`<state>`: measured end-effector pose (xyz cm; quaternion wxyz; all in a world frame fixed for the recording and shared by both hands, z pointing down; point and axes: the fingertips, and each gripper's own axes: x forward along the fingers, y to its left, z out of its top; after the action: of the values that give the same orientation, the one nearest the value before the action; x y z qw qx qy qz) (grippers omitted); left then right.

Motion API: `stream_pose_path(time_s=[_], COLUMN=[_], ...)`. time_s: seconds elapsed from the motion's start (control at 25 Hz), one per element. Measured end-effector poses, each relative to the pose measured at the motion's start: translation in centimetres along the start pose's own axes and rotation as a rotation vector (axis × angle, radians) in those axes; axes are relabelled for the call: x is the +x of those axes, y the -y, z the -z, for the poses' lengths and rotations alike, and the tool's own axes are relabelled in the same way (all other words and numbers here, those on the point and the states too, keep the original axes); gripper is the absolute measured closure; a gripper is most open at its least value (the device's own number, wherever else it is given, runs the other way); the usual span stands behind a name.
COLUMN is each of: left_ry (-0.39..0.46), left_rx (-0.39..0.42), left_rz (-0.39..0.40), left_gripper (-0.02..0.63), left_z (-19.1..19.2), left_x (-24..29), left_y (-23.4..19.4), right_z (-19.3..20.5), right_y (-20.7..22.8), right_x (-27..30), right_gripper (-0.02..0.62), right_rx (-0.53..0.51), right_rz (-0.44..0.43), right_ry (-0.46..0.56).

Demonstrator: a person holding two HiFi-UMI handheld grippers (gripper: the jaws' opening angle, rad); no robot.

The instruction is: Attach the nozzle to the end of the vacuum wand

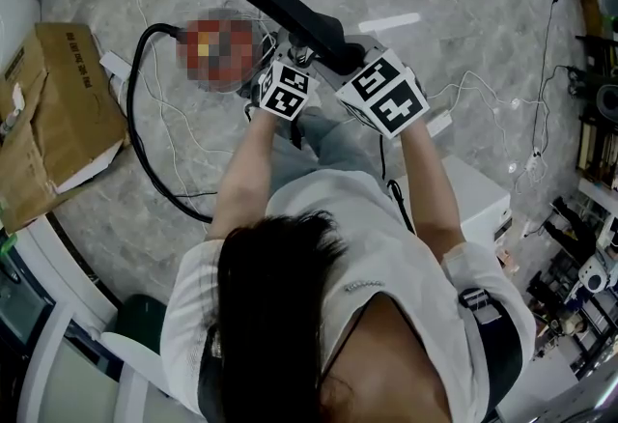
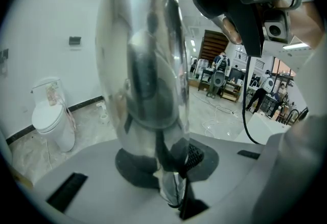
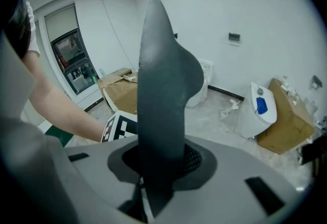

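Note:
In the left gripper view a shiny metal vacuum wand [image 2: 148, 64] stands upright between the jaws, and my left gripper [image 2: 172, 169] is shut on its lower part. A dark, flat nozzle [image 3: 161, 95] rises between the jaws of my right gripper [image 3: 158, 166], which is shut on it. From the head view the nozzle [image 1: 299, 15] runs up and to the left, past both marker cubes. There the left gripper [image 1: 280, 69] and the right gripper [image 1: 355, 73] sit close together in front of the person. The wand's end and its meeting with the nozzle are hidden.
A black hose [image 1: 140, 136] curves over the marble floor beside a cardboard box [image 1: 58, 112]. White cables [image 1: 473, 88] trail to the right, near a white box [image 1: 483, 204] and shelving [image 1: 594, 131]. A toilet [image 2: 51, 115] stands by the wall.

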<state>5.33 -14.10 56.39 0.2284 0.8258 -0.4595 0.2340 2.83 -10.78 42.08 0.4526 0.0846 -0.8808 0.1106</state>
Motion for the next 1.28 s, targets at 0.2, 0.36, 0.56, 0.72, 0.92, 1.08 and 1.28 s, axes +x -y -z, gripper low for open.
stream_pose_path(time_s=[0.2,0.36,0.56,0.72,0.92,1.08,1.28], left_ry=[-0.003,-0.005,-0.018,-0.021,-0.024,-0.023,-0.031], left_rx=[-0.005,-0.014,-0.033,-0.047,-0.066,-0.078,-0.097], left_rz=[-0.003,-0.013,-0.040,-0.043,-0.063,-0.070,-0.076], left_gripper=[0.537,0.537,0.537,0.537,0.537,0.537,0.537], left_z=[0.3,0.2,0.5,0.9,1.3,1.4,1.8], left_x=[-0.2,-0.3,-0.1,-0.2,-0.5,-0.5,-0.6], left_y=[-0.4,-0.8,-1.6,-2.2,-3.2,-4.1,-5.4], right_z=[-0.2,-0.8,-1.6,-2.3,-3.8,-4.7,-4.9], right_y=[-0.2,0.1,-0.1,0.9,1.5,1.5,2.3], right_x=[0.5,0.5,1.0,0.4,-1.0,-2.1,-2.8], right_gripper=[0.482,0.477,0.318,0.285,0.265,0.262,0.261], right_rx=[-0.012,-0.020,0.004,0.049,0.107,0.138,0.195], right_rz=[0.000,0.030,0.004,0.032,0.030,0.016,0.048], right_ry=[0.007,0.064,0.145,0.232,0.369,0.455,0.525])
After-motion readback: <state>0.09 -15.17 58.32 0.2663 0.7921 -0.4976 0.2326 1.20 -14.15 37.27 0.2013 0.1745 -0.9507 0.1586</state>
